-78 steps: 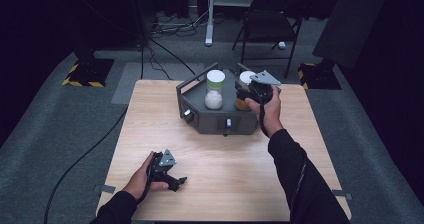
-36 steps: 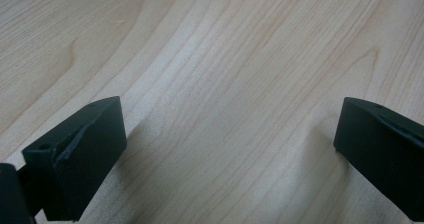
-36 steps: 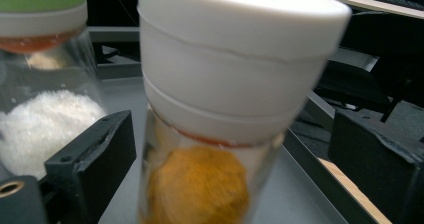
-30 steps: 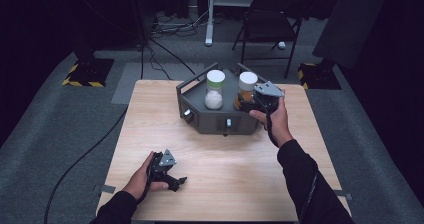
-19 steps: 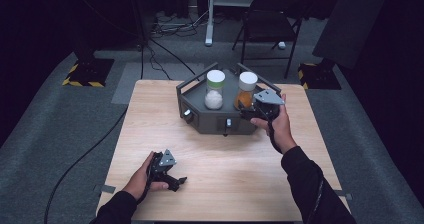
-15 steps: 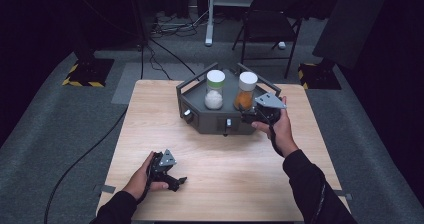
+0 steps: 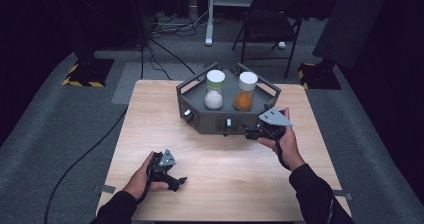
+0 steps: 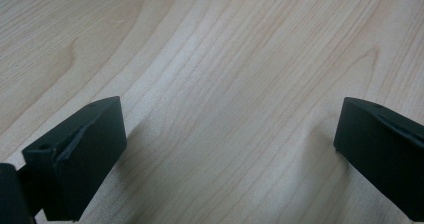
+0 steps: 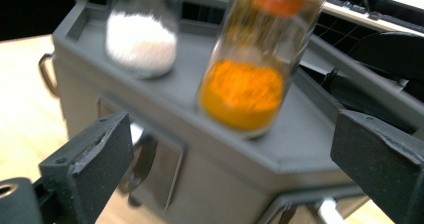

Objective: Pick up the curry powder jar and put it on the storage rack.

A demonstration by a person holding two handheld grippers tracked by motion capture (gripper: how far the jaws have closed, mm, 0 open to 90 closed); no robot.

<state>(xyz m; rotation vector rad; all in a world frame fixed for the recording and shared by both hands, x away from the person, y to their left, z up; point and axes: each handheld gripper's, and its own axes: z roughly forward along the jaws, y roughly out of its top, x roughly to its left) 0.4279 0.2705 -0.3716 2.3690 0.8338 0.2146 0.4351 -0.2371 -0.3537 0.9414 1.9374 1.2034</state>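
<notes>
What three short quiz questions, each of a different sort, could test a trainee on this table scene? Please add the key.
1. True or false: the right gripper holds the jar of orange powder.
2. The jar of white powder stands on: A) the bare table, B) the grey rack, C) the chair.
3. Fill in: the left gripper rests on the wooden ____ with its jaws open.

Key:
1. False; its jaws are open, in front of the rack.
2. B
3. table

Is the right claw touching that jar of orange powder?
Apart. In the right gripper view, the right claw stands open, and the orange jar sits beyond its jaws.
</notes>
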